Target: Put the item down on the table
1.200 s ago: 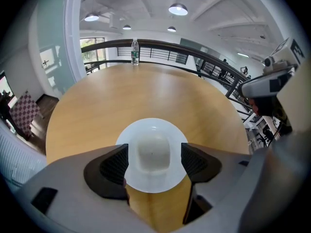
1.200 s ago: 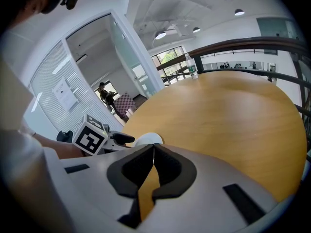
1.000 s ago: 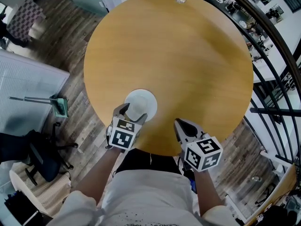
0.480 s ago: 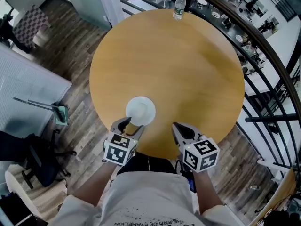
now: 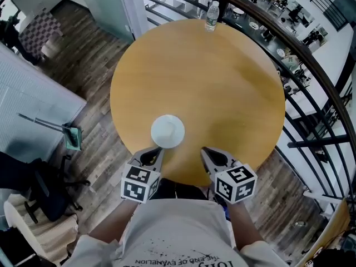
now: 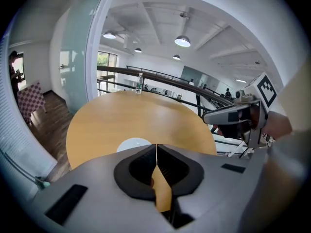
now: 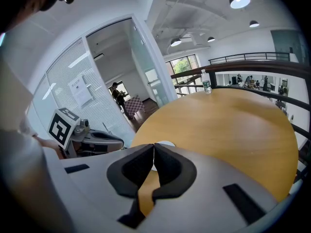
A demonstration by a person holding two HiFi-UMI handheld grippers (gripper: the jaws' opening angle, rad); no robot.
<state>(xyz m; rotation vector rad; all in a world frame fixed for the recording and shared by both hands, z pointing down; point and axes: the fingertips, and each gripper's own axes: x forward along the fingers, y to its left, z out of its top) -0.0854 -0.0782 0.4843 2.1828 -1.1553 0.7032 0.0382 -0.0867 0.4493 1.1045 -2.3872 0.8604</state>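
Left gripper [image 5: 157,151]: jaws just closed, pressed together, nothing between them. Right gripper [image 5: 206,151]: jaws also pressed together, empty. White round plate [image 5: 167,131] lies flat on the round light-wood surface [image 5: 211,82] near its 7 o'clock edge, at 12 o'clock from the left jaws, untouched. Clear plastic bottle [image 5: 211,16] stands upright at the surface's 12 o'clock rim.

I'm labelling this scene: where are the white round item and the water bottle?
white round item [image 5: 167,131], head view, on its centre.
water bottle [image 5: 211,18], head view, on its body.
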